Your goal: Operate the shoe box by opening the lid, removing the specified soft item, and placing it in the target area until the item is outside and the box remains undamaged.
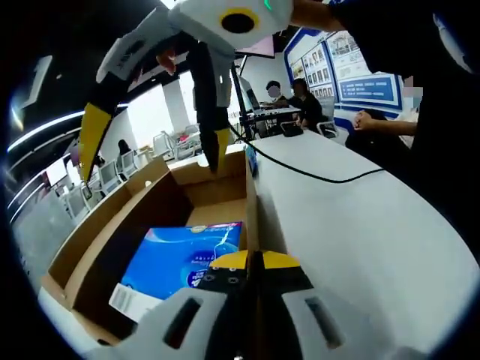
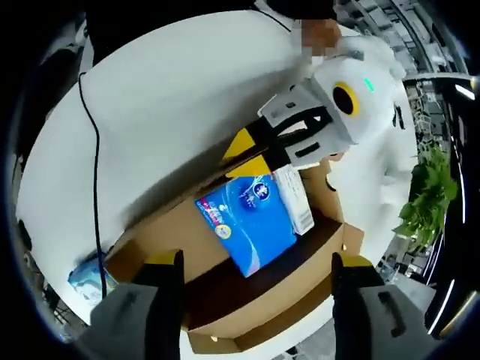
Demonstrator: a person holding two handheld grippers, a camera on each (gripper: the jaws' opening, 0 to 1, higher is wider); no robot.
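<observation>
My left tongs (image 1: 251, 262) are clenched on the near side wall of the shoe box (image 1: 90, 232), the yellow tips pinched together over the cardboard edge; the right gripper view shows the same pinch from above (image 2: 247, 154). My right tongs (image 2: 255, 266) hang released, jaws spread wide, over the open box (image 2: 247, 315). In the left gripper view they come down from the top (image 1: 154, 146) with one dark tip near the far end wall.

The lid is already open, so what remains is the lift. The soft item, a blue packet (image 2: 247, 217), lies flat on the box floor, inside the walls and not yet out. From the right tongs it sits straight ahead and below, roughly centred between the spread jaws. Its long axis seems to run along the length of the box, away from the left tongs. The left tongs are nearer to it, but they are busy steadying the wall, so I judge the right ones should take it.

The left gripper view (image 1: 184, 259) shows a white label at the packet's corner, a white table (image 1: 360, 225) with a black cable (image 1: 315, 172), and people seated beyond. The right gripper view adds a green plant (image 2: 431, 195).
</observation>
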